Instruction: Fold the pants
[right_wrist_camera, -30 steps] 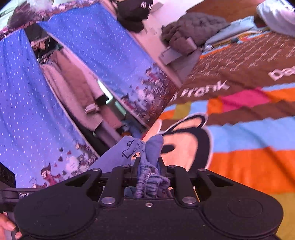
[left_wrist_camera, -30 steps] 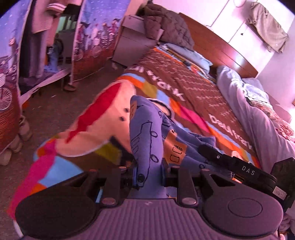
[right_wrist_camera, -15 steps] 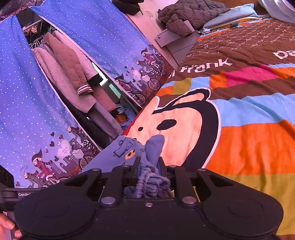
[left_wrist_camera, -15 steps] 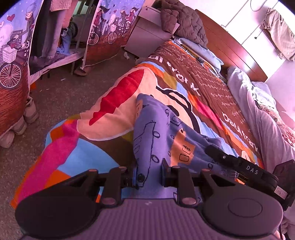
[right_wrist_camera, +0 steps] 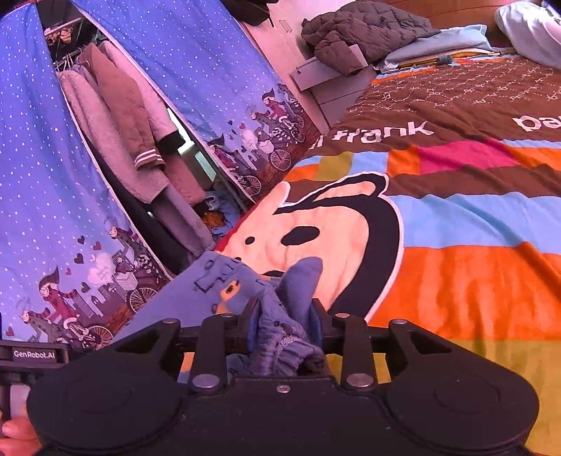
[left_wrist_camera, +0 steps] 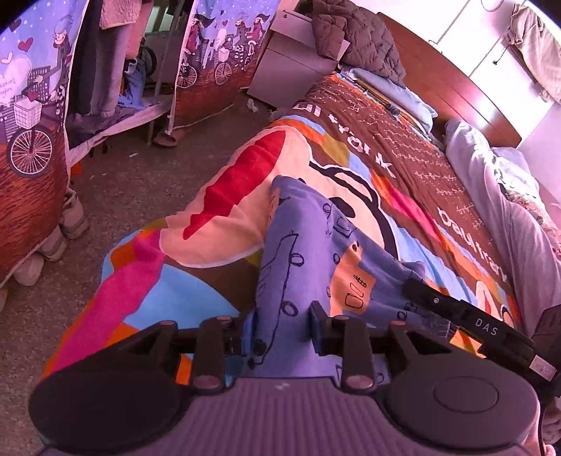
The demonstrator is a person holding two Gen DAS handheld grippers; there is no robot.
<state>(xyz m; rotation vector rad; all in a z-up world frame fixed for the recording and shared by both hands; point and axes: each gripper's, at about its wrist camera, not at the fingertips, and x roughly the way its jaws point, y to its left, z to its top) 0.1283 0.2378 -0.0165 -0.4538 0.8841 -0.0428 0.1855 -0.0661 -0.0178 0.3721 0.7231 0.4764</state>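
Left wrist view: the pants point(left_wrist_camera: 298, 252) are gripped by the left tool point(left_wrist_camera: 280, 329) and are spread forward over the bed point(left_wrist_camera: 413, 165). Their bunched waistband is clamped by the right tool point(right_wrist_camera: 284, 317). Beyond, a jacket point(right_wrist_camera: 361, 31) is seen.

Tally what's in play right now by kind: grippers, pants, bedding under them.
Grippers: 2, left gripper and right gripper, each shut on the pants
Pants: 1, blue pants
Bedspreads: 1, colourful bedspread
Total: 4
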